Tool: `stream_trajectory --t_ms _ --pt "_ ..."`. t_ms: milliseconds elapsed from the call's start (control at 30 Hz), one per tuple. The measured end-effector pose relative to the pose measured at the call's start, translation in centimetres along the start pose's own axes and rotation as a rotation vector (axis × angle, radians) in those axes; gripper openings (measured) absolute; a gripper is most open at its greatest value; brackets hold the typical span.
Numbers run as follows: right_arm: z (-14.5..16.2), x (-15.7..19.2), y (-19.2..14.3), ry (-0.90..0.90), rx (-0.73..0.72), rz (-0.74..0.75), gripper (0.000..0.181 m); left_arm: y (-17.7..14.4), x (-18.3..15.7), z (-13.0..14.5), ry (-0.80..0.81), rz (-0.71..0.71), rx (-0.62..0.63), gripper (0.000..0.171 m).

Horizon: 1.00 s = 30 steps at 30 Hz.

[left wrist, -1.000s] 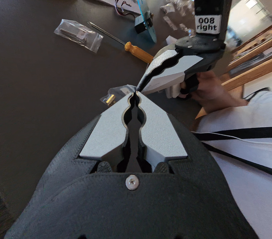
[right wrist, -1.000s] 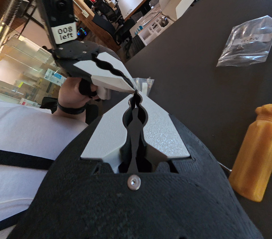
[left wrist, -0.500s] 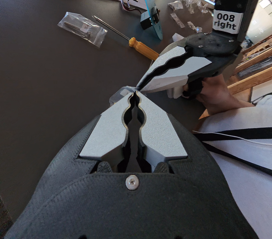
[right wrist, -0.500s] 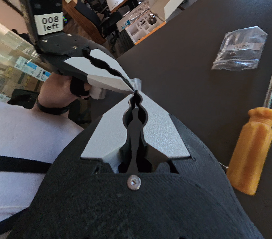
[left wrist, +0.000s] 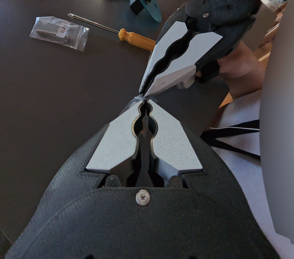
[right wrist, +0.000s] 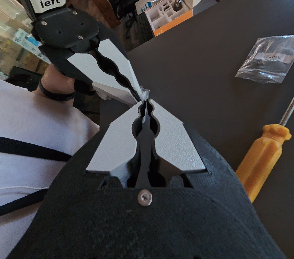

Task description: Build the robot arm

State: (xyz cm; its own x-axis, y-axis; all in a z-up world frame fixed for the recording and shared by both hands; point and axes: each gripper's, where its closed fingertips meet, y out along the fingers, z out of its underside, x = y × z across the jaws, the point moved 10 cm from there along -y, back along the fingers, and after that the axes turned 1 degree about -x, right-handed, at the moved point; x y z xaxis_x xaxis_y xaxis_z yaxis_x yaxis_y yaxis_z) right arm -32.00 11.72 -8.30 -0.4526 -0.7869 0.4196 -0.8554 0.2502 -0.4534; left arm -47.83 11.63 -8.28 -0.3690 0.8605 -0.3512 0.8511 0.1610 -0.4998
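Both tools are tilting steeper than a second ago, and the small clear plastic bag (left wrist: 138, 98) is showing less beyond their tips. Left tool (left wrist: 145, 100) and right tool (right wrist: 145, 101) are each pinching that bag, tip to tip, above the dark surface (left wrist: 47, 84). An orange-handled screwdriver (left wrist: 136, 38) and a clear labelled bag of metal parts (left wrist: 59, 33) are lying well apart from them.
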Motion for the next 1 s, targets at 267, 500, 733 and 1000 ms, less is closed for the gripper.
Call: stream_trajectory --t_ms 267,500,733,1000 --pt "0.3 -0.4 0.2 0.044 0.101 -0.089 0.0 0.4 -1.0 0.2 0.196 -0.021 0.091 0.0" --pt "0.6 -0.2 0.1 -0.021 0.081 0.016 0.0 1.1 -0.5 0.1 0.177 -0.034 0.1 0.0" --pt "0.7 -0.6 -0.3 0.098 -0.004 -0.01 0.0 0.9 0.2 -0.3 0.038 -0.012 0.052 0.008" --pt "0.6 -1.0 -0.9 0.243 -0.131 -0.053 0.0 1.0 0.4 -0.7 -0.119 0.06 -0.032 0.004"
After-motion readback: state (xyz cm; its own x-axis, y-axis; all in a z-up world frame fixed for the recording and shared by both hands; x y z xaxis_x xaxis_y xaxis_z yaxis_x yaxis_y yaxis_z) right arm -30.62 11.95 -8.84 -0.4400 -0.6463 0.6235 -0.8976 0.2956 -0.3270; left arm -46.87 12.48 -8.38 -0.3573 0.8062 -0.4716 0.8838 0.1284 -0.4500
